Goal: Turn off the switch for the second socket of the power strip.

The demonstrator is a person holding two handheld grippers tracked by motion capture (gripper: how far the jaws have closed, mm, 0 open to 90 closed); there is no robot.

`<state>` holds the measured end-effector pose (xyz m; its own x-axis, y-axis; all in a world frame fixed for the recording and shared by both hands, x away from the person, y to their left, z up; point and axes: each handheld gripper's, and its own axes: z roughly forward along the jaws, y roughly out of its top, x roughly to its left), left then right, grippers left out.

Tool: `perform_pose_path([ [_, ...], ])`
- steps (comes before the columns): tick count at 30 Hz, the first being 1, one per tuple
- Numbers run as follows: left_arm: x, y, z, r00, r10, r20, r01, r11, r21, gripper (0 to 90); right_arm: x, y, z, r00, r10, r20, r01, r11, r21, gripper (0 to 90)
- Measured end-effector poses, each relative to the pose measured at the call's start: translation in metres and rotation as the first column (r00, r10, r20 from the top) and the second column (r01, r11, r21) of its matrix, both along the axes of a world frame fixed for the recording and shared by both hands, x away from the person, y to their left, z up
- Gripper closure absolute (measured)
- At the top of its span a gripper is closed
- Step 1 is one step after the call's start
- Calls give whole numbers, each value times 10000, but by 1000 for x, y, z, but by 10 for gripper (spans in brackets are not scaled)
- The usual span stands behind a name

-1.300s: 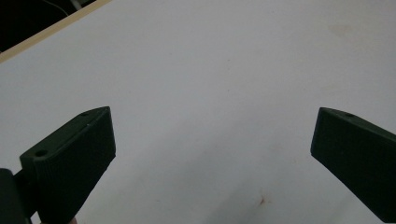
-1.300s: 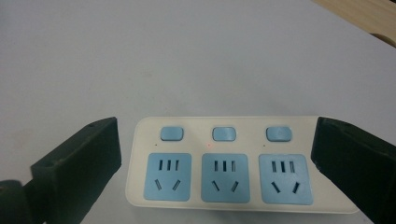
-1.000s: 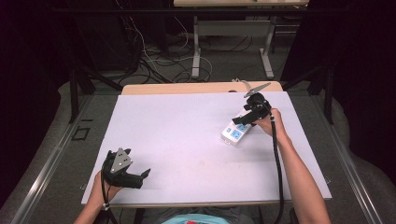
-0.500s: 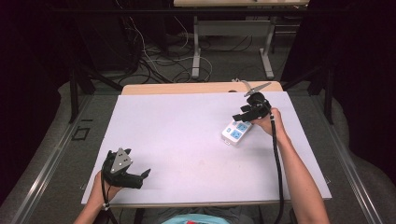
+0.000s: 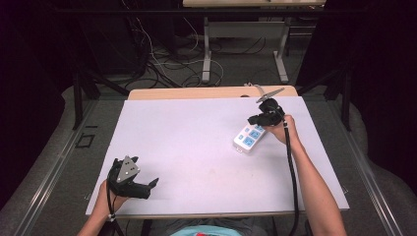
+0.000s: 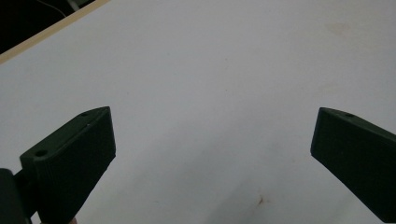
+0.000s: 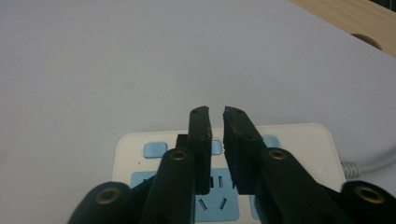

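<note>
The left gripper [image 5: 147, 186] is resting at the counter's [image 5: 196, 147] seven o'clock, fingers wide and empty. At two o'clock the right gripper [image 7: 215, 116] is hovering over the power strip [image 5: 250, 137], its fingers having just been closing to a narrow gap, nothing visibly between them. They should be coming straight down, centred on whatever they press.

The near part of the power strip [image 7: 299, 144] is hidden behind the right gripper [image 7: 215, 114]; whether anything is pinched cannot be told. Its cable [image 7: 373, 164] is cut off at the edge.
</note>
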<state>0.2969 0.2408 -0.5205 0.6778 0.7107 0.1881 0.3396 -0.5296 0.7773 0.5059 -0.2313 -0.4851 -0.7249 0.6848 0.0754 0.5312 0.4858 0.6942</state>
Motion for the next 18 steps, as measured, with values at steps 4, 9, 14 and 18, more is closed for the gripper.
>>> perform_pose_path([
  [4,0,0,0,10000,-3,48,3,10000,29,0,0,1,-1,9999,-61,111,61,10000,1,900],
  [9,0,0,0,10000,-3,51,3,10000,45,0,-1,4,-3,9999,-139,-58,138,9998,-114,900],
  [14,0,0,0,10000,-13,29,13,10000,44,0,0,8,-7,9998,-196,-50,196,9997,-117,900],
  [18,1,0,0,10000,-40,26,40,10000,31,0,0,10,-9,9996,-256,-95,251,9987,-440,900],
])
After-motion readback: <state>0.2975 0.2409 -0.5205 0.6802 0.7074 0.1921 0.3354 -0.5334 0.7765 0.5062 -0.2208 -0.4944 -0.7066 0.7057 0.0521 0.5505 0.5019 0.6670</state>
